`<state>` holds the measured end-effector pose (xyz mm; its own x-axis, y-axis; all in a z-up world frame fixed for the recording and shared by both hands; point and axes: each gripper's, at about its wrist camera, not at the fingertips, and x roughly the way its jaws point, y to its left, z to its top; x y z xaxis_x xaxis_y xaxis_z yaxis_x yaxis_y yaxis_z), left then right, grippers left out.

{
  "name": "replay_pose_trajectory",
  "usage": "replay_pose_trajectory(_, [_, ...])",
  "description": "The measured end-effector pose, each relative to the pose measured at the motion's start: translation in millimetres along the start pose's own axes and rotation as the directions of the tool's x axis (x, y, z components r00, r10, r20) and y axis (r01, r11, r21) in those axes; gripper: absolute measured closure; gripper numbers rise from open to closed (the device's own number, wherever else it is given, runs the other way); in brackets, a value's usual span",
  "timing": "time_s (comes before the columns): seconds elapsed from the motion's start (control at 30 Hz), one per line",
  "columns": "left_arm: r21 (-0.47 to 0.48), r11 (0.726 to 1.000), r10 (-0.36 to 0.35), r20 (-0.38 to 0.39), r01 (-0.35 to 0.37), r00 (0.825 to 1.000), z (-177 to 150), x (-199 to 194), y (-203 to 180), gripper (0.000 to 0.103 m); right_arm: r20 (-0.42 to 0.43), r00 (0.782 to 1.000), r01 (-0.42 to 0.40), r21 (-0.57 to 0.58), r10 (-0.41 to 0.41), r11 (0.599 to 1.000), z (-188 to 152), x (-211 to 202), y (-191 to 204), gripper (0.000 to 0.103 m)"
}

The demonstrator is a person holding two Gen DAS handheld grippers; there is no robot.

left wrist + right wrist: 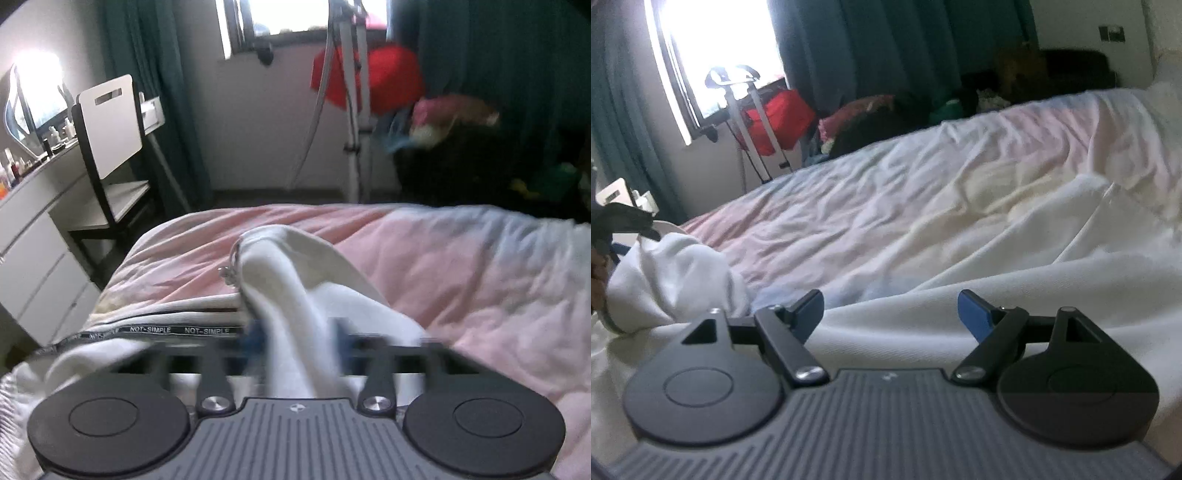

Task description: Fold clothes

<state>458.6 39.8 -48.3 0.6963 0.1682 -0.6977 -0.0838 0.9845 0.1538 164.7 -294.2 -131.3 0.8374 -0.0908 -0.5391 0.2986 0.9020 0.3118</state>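
A white garment (pixel 295 258) lies bunched on the pink bed cover (pixel 461 266). A fold of it rises between the blue fingers of my left gripper (pixel 299 336), which is shut on it; the picture is blurred there. A grey band printed NOT-SIMPLE (pixel 166 328) runs along the garment to the left. In the right wrist view the same white garment (pixel 997 295) spreads flat across the near bed, with a bunched lump (pixel 676 273) at the far left. My right gripper (pixel 892 314) hovers just above the flat cloth, open, with nothing between its fingers.
A white chair (pixel 110 125) and a desk with drawers (pixel 33 240) stand left of the bed. Beyond the foot are a metal stand (pixel 354 110), a red bag (pixel 391 77), a dark pile of things (pixel 461 162) and green curtains (pixel 886 44).
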Motion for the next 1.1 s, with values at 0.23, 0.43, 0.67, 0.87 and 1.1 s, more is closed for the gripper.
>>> replay_pose_trajectory(0.23, [0.193, 0.981, -0.079, 0.280, 0.025, 0.957, 24.0, -79.5, -52.3, 0.096, 0.040, 0.999, 0.000, 0.027, -0.001, 1.000, 3.5, -7.5, -3.1, 0.022])
replay_pose_trajectory(0.43, [0.344, 0.939, -0.205, 0.534, 0.011, 0.821, 37.2, -174.1, -128.5, 0.096, 0.093, 0.995, 0.021, 0.017, -0.023, 1.000, 9.3, -25.8, -4.9, 0.022])
replay_pose_trajectory(0.67, [0.419, 0.908, -0.304, 0.659, -0.001, 0.688, 54.4, -240.6, -222.9, 0.096, 0.133, 0.989, 0.056, 0.049, -0.063, 0.997, 15.1, -36.4, -16.9, 0.022])
replay_pose_trajectory(0.87, [0.477, 0.878, -0.341, 0.667, -0.028, 0.663, 57.7, -230.0, -284.2, 0.096, 0.112, 0.991, 0.062, 0.088, -0.072, 0.994, 15.6, -29.0, -26.2, 0.022])
replay_pose_trajectory(1.1, [0.563, 0.825, -0.428, 0.672, -0.042, 0.605, 48.8, -191.9, -325.2, 0.096, 0.091, 0.994, 0.051, 0.148, -0.065, 0.988, 15.0, -26.1, -35.1, 0.022])
